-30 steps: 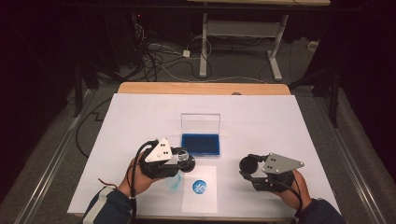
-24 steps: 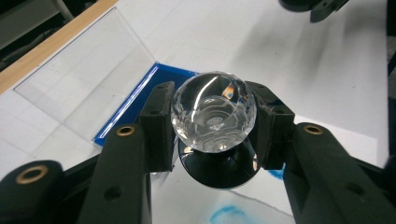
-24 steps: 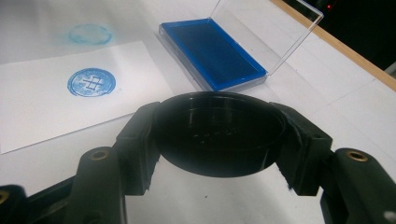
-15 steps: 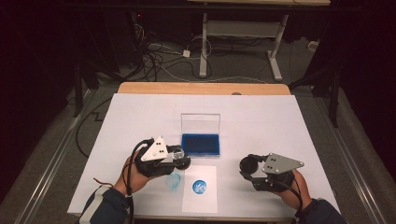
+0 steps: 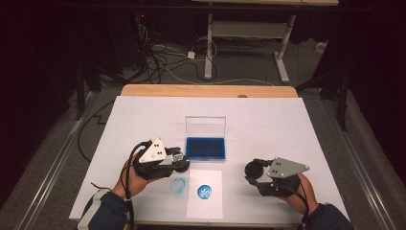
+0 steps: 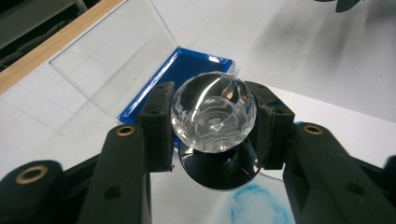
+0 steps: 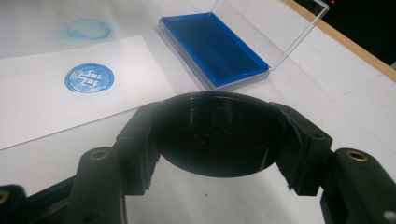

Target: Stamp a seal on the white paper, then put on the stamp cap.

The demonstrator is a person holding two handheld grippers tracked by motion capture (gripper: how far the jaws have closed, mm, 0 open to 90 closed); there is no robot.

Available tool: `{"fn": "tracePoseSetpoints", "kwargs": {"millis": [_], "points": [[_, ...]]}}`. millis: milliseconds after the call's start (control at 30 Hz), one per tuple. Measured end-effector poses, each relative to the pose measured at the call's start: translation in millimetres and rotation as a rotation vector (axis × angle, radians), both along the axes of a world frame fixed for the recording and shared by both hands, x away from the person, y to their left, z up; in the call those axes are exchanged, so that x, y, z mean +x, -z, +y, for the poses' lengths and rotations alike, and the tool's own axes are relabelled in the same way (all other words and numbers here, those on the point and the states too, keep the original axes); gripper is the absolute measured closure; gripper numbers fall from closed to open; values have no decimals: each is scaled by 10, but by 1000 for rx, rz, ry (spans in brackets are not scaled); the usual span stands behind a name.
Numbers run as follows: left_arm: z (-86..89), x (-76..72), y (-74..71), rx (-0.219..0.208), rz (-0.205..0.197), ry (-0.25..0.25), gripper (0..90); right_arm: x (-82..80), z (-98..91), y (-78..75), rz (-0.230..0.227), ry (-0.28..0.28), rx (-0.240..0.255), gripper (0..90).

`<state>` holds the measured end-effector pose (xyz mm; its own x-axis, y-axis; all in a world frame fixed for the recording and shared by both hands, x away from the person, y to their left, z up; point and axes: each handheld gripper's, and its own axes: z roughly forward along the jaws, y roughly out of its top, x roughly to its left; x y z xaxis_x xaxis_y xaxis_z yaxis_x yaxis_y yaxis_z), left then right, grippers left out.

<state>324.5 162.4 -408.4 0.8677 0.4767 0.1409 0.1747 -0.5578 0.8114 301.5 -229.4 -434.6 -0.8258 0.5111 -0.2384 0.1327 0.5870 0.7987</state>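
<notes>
Stamp in my left jaws, its black cap in my right.

High view: my left gripper (image 5: 178, 162) sits beside the open blue ink pad (image 5: 206, 147), above a blue smudge (image 5: 179, 185); the paper (image 5: 205, 205) carries 1 print (image 5: 205, 191). Left gripper view: my jaws clamp the stamp (image 6: 213, 113) by its clear knob, hiding part of the pad. Right gripper view: my right gripper (image 7: 219, 140) clasps the cap (image 7: 219, 133).

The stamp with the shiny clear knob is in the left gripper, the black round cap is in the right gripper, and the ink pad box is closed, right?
Not quite: the ink pad box is open, its clear lid standing up behind the blue pad, as the high view shows. The rest holds: the left gripper grips the stamp and the right gripper grips the black cap.
</notes>
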Motion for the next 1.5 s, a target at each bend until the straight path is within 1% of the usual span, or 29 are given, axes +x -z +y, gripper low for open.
{"fn": "tracePoseSetpoints", "kwargs": {"millis": [133, 400, 567, 700, 833, 900, 967, 1067, 1133, 1267, 1367, 1433, 1500], "points": [[23, 3, -4, -1, -1, -7, 545, -5, 4, -2, -1, 0, 0, 386], [31, -17, -32, -9, -6, -5, 545, -7, 26, 1, 1, -5, 1, 386], [31, -9, -55, -30, -10, -3, 545, -13, 34, 14, 6, -9, -1, 386], [38, -24, -64, -30, -8, 2, 545, -8, 36, 14, 8, -7, 1, 386], [41, -30, -93, -52, -9, 7, 545, -3, 83, 17, 8, -14, -9, 387], [23, -26, -105, -53, -14, 8, 545, 10, 113, 0, 4, -21, 3, 386], [4, -27, -111, -63, -13, 18, 545, 17, 156, -7, 1, -31, 3, 386], [-42, -40, -112, -62, -19, 22, 545, 35, 236, -1, 5, -46, 1, 386], [-71, -47, -110, -72, -21, 25, 545, 51, 304, 11, 15, -57, 7, 386], [-125, -74, -115, -91, -17, 45, 545, 45, 470, 35, 9, -93, -19, 386], [-170, -99, -125, -98, -19, 55, 545, 42, 597, 52, 11, -120, -21, 386], [-201, -109, -137, -109, -22, 60, 546, 38, 682, 69, 14, -135, -21, 386], [-230, -110, -145, -134, -12, 74, 545, 33, 762, 86, 10, -149, -19, 386]]}}
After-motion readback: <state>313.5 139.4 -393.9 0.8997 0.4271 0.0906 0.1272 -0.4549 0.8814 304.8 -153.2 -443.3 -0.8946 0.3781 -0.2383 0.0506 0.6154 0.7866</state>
